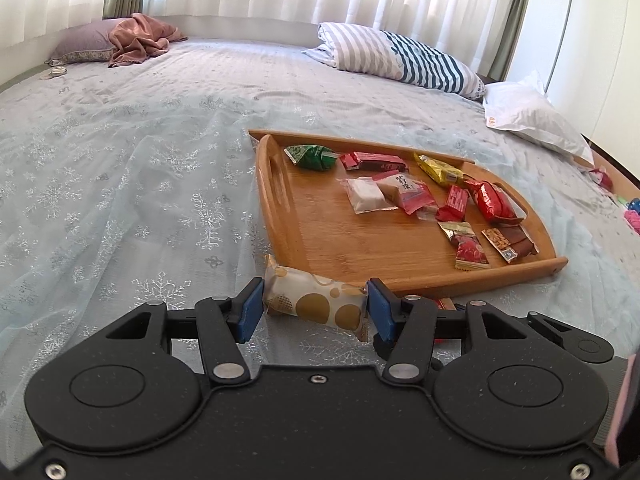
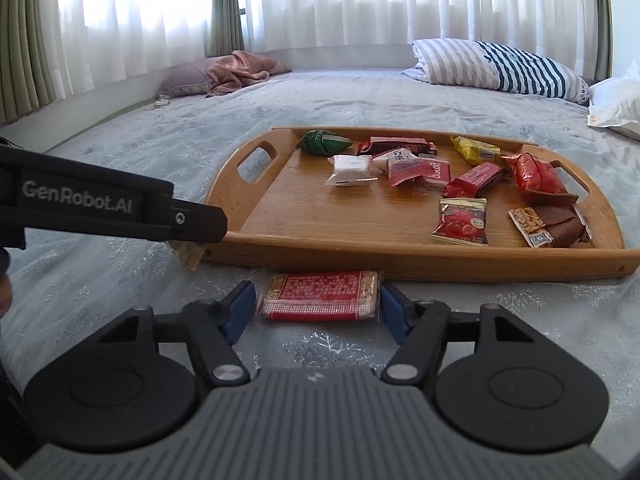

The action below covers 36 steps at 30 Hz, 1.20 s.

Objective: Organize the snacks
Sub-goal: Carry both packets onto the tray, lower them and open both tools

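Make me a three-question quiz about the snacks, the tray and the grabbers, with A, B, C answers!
1. Where is the green snack packet?
A. far left corner of the wooden tray
B. on the striped pillow
C. off the tray, on the bedspread

2. What colour is the flat snack pack between the right gripper fingers?
A. blue
B. red
C. purple

3. What is the left gripper doing?
A. gripping a white packet with gold dots
B. hanging open over the tray
C. holding a pillow

Answers:
1 A, it lies by the tray's far rim near the left handle.
2 B, its wrapper is red with pale print.
3 A, both blue pads press the packet's ends.
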Tool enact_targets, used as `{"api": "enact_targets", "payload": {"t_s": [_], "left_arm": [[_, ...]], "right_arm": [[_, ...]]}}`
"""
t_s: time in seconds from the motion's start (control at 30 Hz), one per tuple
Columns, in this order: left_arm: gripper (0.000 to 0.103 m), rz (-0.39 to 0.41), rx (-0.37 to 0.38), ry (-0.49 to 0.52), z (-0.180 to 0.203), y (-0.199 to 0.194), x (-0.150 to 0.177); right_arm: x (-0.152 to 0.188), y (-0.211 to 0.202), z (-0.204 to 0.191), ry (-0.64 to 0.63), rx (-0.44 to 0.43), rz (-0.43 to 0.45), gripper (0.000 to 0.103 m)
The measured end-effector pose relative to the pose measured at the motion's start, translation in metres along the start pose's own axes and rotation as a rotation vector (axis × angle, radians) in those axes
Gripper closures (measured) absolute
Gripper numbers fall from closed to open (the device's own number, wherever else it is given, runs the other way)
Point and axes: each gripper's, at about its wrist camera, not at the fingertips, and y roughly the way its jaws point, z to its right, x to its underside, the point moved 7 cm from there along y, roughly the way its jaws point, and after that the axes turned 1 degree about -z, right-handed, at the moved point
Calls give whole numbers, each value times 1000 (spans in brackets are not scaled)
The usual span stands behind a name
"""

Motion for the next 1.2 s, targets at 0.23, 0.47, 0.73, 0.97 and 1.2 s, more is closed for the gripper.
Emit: {"api": "enact_targets", "payload": {"t_s": [0.23,0.47,0.73,0.97,1.2], "left_arm": [[50,6,16,3,10,3,-6],[50,22,20,21,22,12,-23],[50,20,23,34,34,33,-40],[50,7,19,25,36,54,-51],[50,-12,-1,34,33,75,-60]], "right_arm": [[-5,-17,10,19,-4,27,35],[-21,-33,21,16,22,105,34],[-39,-28,37,0,66,153,34],[-49,-13,52,8,101,165,33],[-51,0,57,7,106,159,33]]}}
